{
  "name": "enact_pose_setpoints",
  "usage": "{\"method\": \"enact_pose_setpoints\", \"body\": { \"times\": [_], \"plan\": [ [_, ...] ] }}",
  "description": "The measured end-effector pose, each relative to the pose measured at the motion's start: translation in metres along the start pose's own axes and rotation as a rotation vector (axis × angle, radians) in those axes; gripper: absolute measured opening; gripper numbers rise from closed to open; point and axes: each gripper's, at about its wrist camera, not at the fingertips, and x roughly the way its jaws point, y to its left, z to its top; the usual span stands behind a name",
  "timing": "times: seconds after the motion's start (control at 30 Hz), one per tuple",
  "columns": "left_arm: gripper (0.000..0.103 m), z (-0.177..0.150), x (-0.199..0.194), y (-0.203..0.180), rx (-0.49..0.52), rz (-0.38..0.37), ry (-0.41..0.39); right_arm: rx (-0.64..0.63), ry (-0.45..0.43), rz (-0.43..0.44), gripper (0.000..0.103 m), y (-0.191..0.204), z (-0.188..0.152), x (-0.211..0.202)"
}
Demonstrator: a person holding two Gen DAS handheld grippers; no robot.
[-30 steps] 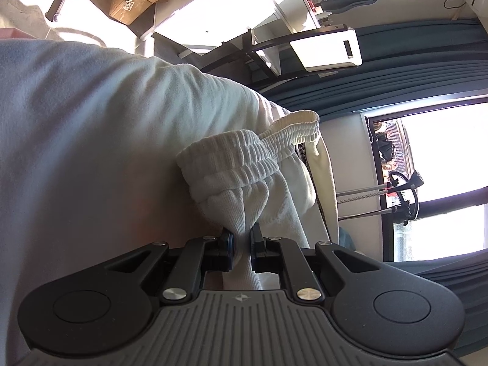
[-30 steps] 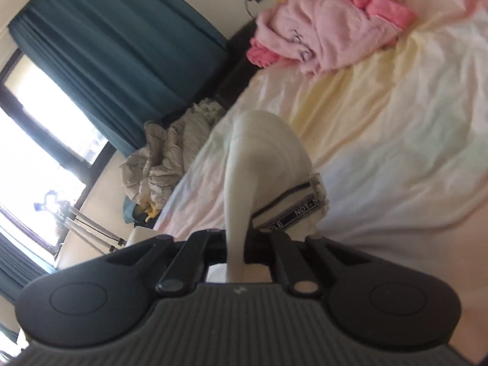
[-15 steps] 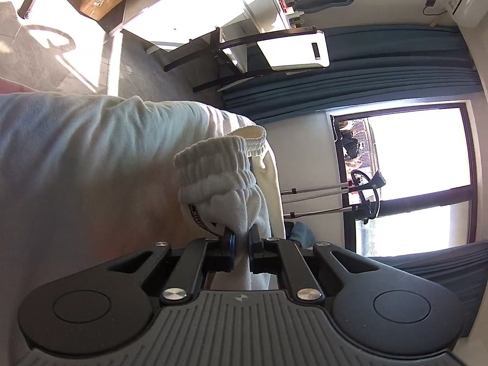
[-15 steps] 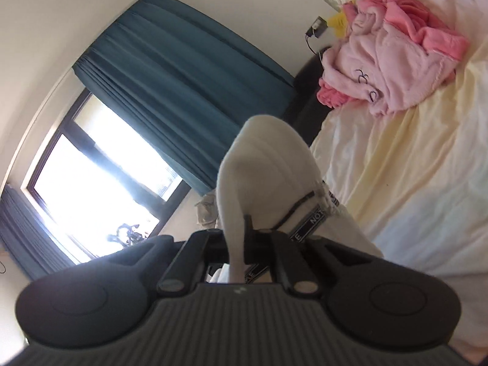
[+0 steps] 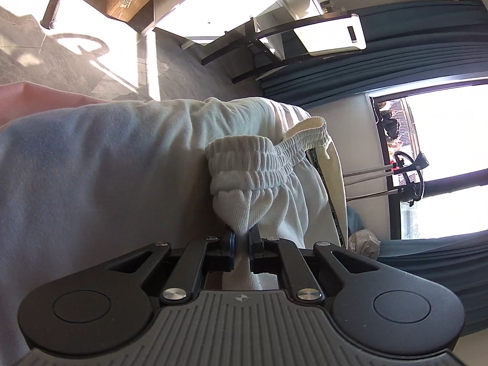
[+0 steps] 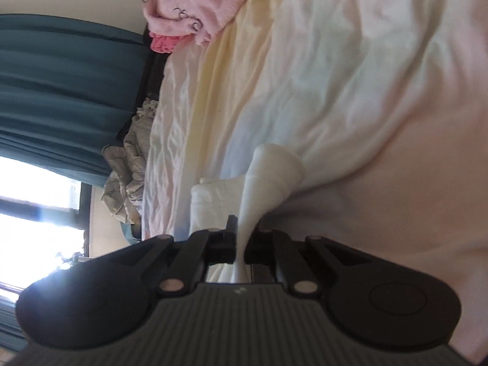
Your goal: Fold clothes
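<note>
Garment: white sweatpants [image 5: 268,180], soft ribbed knit with a gathered elastic waistband [image 5: 259,158], held up between the two grippers and draped over the bed rather than lying flat on it.

Left gripper [image 5: 242,244]: clamped tight on a bunched pinch of cloth just under the waistband; fabric fills the narrow gap between the jaws and spills out behind them.

Right gripper [image 6: 241,244]: also closed hard, on a thin twisted rope of the same white cloth [image 6: 262,189], which fans out ahead of the jaws toward the sheet.

Where it sits: in the right wrist view the cloth hangs just above the pale, creased bedsheet [image 6: 350,76]; I can't tell whether its far end touches it.

Step in hand: by my reading, the carry-and-spread stage. Both ends are gripped, the garment is in the air and no fold has been laid down.

Next move calls for: pulling the two grips apart to take out the twist, then lowering the pants flat onto a bare stretch of sheet with the waistband squared up.

Watch for: the right-hand pinch is narrow and roped, so the leg may land twisted unless it is shaken out.

Around it: pink clothes [image 6: 189,3] heaped at the far end of the bed, well apart; teal curtains [image 6: 67,97] and a bright window [image 5: 442,152] beyond.
</note>
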Motion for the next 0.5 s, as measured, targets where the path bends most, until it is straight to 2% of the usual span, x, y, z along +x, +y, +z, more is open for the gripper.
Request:
{"method": "enact_pose_setpoints", "body": {
  "times": [0.03,0.1,0.17,0.23,0.27,0.3,0.37,0.4,0.43,0.5],
  "plan": [
    [0.010,0.000,-0.001,-0.004,0.009,0.003,0.000,-0.064,-0.016,0.063,0.003,0.012,0.000,-0.001],
    [0.010,-0.001,-0.002,-0.008,0.022,0.008,0.004,-0.217,-0.124,0.199,0.003,0.041,-0.005,-0.015],
    [0.010,-0.002,-0.003,-0.009,0.041,0.018,-0.001,-0.284,-0.207,0.305,0.003,0.057,-0.007,-0.028],
    [0.010,-0.004,-0.003,-0.008,0.058,0.029,0.000,-0.253,-0.225,0.302,0.003,0.057,-0.004,-0.034],
    [0.010,-0.005,-0.002,-0.006,0.062,0.033,0.005,-0.227,-0.215,0.245,0.003,0.051,-0.002,-0.033],
    [0.010,-0.006,-0.001,-0.005,0.070,0.036,0.006,-0.200,-0.183,0.128,0.003,0.040,0.003,-0.029],
    [0.011,-0.007,-0.001,-0.004,0.101,0.042,0.003,-0.179,-0.072,-0.117,0.003,0.023,0.005,-0.017],
    [0.011,-0.007,-0.001,-0.004,0.117,0.044,0.001,-0.104,-0.006,-0.191,0.003,0.001,0.003,-0.011],
    [0.011,-0.008,-0.002,-0.006,0.136,0.042,0.000,-0.022,0.031,-0.216,0.003,-0.017,0.002,-0.011],
    [0.012,-0.009,-0.003,-0.012,0.172,0.051,-0.001,0.031,0.048,-0.245,0.005,-0.030,0.001,-0.011]
  ]
}}
